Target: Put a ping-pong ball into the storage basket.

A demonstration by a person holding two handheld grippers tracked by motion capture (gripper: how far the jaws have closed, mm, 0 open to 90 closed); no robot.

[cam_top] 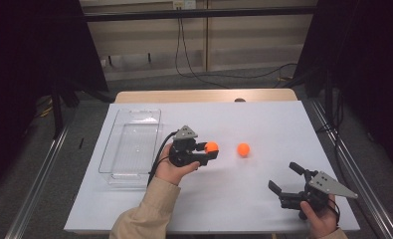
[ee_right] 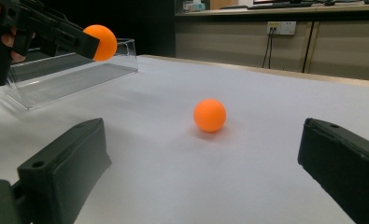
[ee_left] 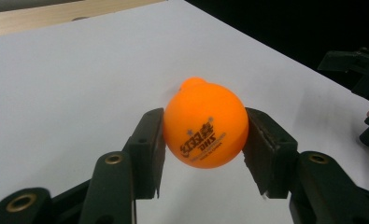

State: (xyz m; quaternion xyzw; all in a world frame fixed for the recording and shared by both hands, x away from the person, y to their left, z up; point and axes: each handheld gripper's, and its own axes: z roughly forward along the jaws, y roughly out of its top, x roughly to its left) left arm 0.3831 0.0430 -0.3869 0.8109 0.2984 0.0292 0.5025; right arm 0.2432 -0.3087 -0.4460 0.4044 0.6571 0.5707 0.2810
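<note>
Held ball (ee_left: 204, 126), orange, is clamped between the jaws of the left gripper (cam_top: 210, 149) and is raised off the white sheet (cam_top: 263, 199), just right of the clear bin (cam_top: 115, 173). Black print and small stars on this ball are seen in the left gripper view, along with a sliver of a second orange ball peeking over its top; these details are lost in the high view. From above, the bin is seen at the left of the sheet, lying lengthwise away from the person, and nothing is seen inside it. In the right gripper view the bin (ee_right: 121, 56) is shown from the side, with its transparent wall rising from the sheet, and the held ball (ee_right: 100, 42) is seen in front of it at the tip of the left gripper (ee_right: 91, 44).

Free ball (cam_top: 243, 149) is seen resting on the sheet, to the right of the held ball and apart from it. In the right gripper view it (ee_right: 210, 115) lies ahead, between the two black jaws but well beyond them. The right gripper (cam_top: 286, 180) is held at the near right of the sheet with its jaws spread wide and nothing between them.
</note>
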